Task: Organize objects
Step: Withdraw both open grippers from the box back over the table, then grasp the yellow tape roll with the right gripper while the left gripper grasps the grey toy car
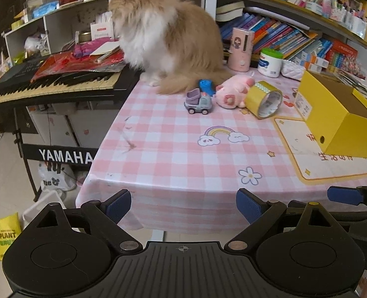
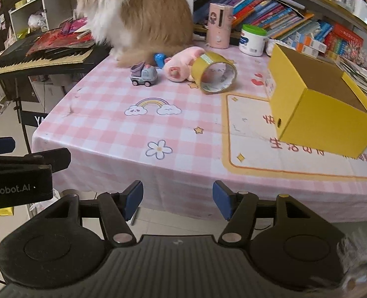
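Toys are waiting mid-frame while both grippers, left gripper [image 1: 183,204] and right gripper [image 2: 178,200], are hovering empty with fingers apart at the bottom edge, short of the pink checked tablecloth [image 1: 173,149]. Farther back, a grey toy truck [image 2: 144,75], pink plush pig [image 2: 183,64] and yellow tape roll [image 2: 214,75] are clustering left of the open yellow cardboard box [image 2: 317,99], likely their destination, with a fluffy ginger cat [image 2: 136,15] sitting behind.

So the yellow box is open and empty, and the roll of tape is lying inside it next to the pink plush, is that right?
Not quite. The tape roll is not inside the yellow box; it sits on the tablecloth, outside the box, against the pink plush. The right wrist view shows this, and the box's visible interior looks empty.
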### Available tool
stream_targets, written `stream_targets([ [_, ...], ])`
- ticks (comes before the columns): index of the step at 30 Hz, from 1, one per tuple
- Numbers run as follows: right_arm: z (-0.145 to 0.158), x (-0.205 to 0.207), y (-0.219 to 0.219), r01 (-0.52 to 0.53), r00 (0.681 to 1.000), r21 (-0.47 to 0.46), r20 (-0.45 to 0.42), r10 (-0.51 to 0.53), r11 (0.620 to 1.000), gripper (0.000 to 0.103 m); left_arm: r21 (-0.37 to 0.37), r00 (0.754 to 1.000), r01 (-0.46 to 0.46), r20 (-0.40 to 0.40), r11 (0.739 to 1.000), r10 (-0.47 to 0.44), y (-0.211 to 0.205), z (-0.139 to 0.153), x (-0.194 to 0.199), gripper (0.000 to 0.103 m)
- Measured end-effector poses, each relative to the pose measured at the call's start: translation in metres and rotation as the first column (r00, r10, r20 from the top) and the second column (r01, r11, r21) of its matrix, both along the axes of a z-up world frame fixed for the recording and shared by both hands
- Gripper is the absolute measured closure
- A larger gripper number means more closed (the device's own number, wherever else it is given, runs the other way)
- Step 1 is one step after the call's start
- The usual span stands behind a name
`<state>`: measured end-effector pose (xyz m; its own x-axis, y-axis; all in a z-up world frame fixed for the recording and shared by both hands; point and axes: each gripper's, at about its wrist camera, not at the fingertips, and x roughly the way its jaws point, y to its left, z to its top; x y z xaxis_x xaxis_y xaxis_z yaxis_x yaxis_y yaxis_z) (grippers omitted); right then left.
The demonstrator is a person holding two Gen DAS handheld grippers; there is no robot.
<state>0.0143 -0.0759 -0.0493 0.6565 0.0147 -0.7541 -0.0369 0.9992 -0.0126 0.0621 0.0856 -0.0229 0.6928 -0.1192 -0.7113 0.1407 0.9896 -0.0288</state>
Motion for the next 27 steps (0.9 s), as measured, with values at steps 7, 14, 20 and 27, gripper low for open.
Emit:
stream_targets([
  [7, -0.006, 0.032, -0.002, -0.005, 1.000, -0.004, -0.012, 0.005, 1.000, 0.042, 0.005, 1.000, 0.008, -0.016, 1.000, -0.008, -0.007, -0.006, 0.031, 0.009],
  [14, -0.009, 0.079, -0.012, -0.022, 0.999, -0.014, -0.023, 0.022, 1.000, 0.040, -0.008, 0.999, -0.011, -0.037, 1.000, 0.011, -0.018, -0.009, 0.074, 0.009],
  [20, -0.011, 0.123, -0.026, -0.033, 0.999, -0.022, -0.029, 0.032, 0.999, 0.039, -0.010, 0.998, -0.055, -0.042, 0.998, 0.055, -0.027, -0.011, 0.109, 0.010],
  [27, -0.015, 0.171, -0.040, -0.039, 0.999, -0.018, -0.032, 0.039, 0.999, 0.034, 0.004, 0.995, -0.090, -0.043, 0.996, 0.090, -0.038, -0.010, 0.143, 0.010],
])
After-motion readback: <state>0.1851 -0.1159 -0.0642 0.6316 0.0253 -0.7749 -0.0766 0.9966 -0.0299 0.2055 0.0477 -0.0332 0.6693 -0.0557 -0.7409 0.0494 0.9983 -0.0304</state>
